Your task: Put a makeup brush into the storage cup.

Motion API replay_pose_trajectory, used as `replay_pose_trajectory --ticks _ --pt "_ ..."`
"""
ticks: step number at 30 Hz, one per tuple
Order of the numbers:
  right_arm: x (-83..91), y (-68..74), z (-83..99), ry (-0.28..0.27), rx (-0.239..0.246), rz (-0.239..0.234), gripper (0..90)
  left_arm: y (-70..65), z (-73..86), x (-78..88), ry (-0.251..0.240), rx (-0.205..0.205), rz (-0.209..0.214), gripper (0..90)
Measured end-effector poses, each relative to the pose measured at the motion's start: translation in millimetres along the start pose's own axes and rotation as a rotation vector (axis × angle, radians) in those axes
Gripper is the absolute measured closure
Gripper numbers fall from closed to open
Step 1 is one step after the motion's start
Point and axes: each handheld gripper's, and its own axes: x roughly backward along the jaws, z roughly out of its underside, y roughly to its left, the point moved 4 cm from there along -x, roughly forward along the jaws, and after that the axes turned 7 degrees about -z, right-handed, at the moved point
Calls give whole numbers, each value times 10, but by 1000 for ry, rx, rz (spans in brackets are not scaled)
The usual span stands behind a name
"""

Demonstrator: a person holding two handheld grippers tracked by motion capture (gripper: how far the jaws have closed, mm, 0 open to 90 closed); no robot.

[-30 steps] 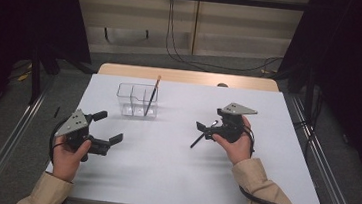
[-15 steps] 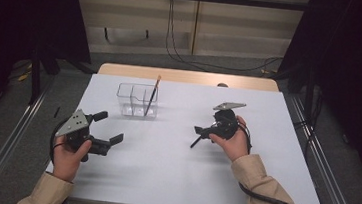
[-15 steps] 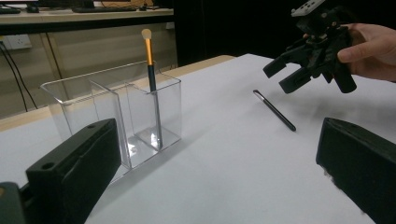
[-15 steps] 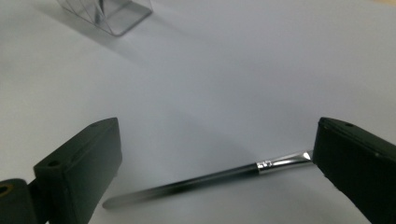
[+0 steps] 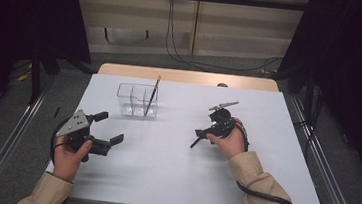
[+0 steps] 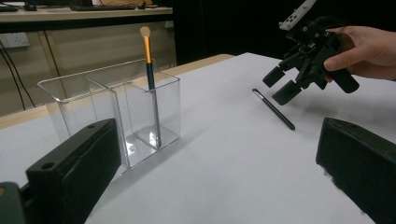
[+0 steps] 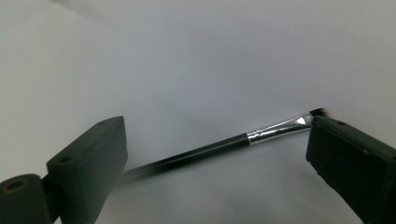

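A: Hand-held grippers, count two. Right hand-held gripper (image 5: pixel 200 136) hangs over one thin black brush (image 7: pixel 205 149) lying flat on the white worktop (image 5: pixel 162 170); jaws spread, just been closing a little, the brush between them, pads not pressing it.

B: And the left hand-held gripper (image 5: pixel 108 131)?

A: Jaws spread, nothing between them. One clear organiser (image 5: pixel 136 100), compartment count unclear; one orange-handled brush (image 5: pixel 152 95) leaning in it, well apart from the black brush.

Thin black brush (image 7: pixel 210 150), silver ferrule; flat on white table (image 5: pixel 161 180); between right gripper's open jaws.
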Motion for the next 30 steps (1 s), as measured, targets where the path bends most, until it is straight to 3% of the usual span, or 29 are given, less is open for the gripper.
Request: replay_pose_trajectory --ticks 8,20,26,30 --pt "-61 4 38 43 -16 12 96 -1 -2 3 -1 2 -3 1" --pt "-89 -11 34 58 -25 11 116 4 5 -1 3 -1 -5 0" --pt "-124 7 40 86 -9 30 120 10 7 2 2 -3 -7 1" --pt "-111 15 42 108 32 58 208 8 6 2 3 -4 -7 1"
